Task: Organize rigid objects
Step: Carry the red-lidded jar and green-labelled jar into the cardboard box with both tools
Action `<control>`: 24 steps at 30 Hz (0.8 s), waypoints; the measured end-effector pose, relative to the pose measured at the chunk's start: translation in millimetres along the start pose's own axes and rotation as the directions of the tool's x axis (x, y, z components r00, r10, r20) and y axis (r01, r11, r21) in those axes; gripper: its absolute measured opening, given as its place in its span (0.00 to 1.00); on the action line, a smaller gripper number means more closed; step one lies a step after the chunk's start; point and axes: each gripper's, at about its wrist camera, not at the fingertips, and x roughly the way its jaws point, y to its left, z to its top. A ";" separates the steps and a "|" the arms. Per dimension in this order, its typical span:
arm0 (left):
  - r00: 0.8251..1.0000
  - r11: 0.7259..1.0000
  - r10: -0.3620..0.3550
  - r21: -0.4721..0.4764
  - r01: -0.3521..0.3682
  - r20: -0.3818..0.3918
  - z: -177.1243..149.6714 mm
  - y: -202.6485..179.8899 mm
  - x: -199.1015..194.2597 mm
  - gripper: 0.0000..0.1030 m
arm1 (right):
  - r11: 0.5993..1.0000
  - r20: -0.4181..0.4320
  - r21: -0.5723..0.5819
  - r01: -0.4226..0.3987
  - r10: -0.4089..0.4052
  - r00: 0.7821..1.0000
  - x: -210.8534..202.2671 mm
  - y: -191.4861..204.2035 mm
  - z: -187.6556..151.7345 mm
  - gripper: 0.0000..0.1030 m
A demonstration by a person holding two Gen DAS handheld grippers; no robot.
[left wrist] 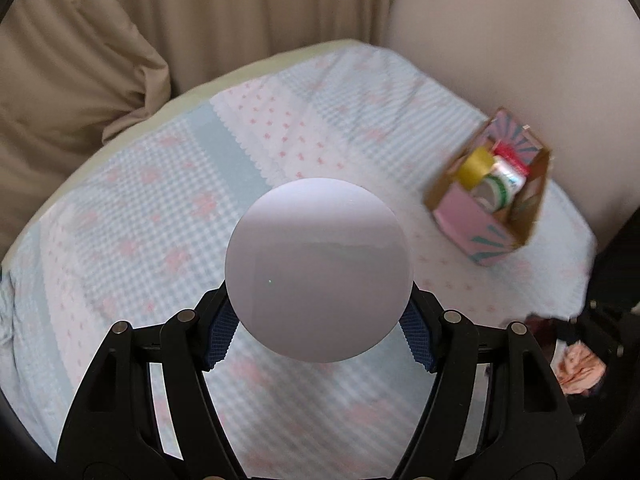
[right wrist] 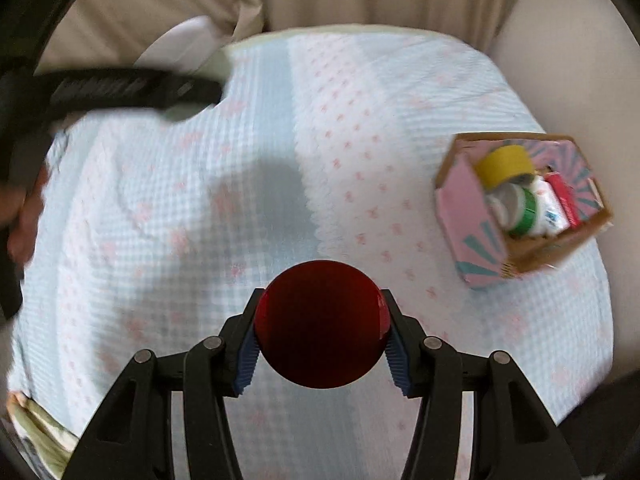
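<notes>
Two items go up at once over a bed: the left gripper (left wrist: 318, 332) is clamped on a pale round lid or disc (left wrist: 318, 268), seen face-on, and the right gripper (right wrist: 320, 344) is clamped on a dark red round thing (right wrist: 320, 324), its blue pads pressed to either side. Both are held clear above the bedspread (left wrist: 160, 200), a quilt of pale blue check and white panels with small pink motifs.

The step in hand looks like the carry. The likely goal is the open pink cardboard box (right wrist: 472, 216), which stands on the bedspread at about 2 o'clock in both wrist views, well apart from either gripper. It already holds a yellow tape roll (right wrist: 506, 162), a green-edged roll and a red-and-white pack, packed close.

The next move probably calls for swinging each load over the box and finding a gap; room inside looks tight, so going one at a time would be safer.

Beige curtains (left wrist: 100, 60) hang at 12 o'clock, a plain wall stands at 3 o'clock. In the right view the other gripper's dark body (right wrist: 132, 88) blurs past at 10 o'clock.
</notes>
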 end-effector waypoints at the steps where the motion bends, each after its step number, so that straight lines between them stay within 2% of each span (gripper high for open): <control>1: 1.000 1.000 -0.005 -0.005 0.005 0.003 -1.0 -4.9 -10.8 0.66 | 1.000 0.009 0.019 -0.002 0.002 1.000 -11.5 -3.6 0.3 0.48; 7: 0.998 0.996 -0.046 -0.074 0.050 0.053 -4.9 -30.1 -60.0 0.66 | 0.994 0.048 0.106 0.005 -0.010 0.999 -67.8 -44.7 1.5 0.48; 12: 0.996 0.995 -0.048 -0.081 0.054 0.071 -1.0 -62.4 -77.4 0.66 | 0.986 0.077 0.165 0.014 -0.027 0.997 -99.9 -87.5 6.2 0.48; 16: 0.997 0.994 -0.034 -0.101 0.041 0.072 6.9 -90.7 -76.6 0.66 | 0.982 0.096 0.187 0.022 -0.041 0.995 -112.5 -128.7 12.1 0.48; 19: 0.998 0.991 -0.016 -0.135 0.025 0.067 13.4 -118.2 -71.2 0.66 | 0.981 0.098 0.193 -0.002 -0.017 0.995 -115.3 -166.1 21.5 0.48; 24: 0.999 0.967 0.019 -0.254 -0.008 0.043 24.4 -167.6 -45.9 0.66 | 0.993 0.080 0.113 -0.037 0.028 0.996 -103.4 -226.0 43.5 0.48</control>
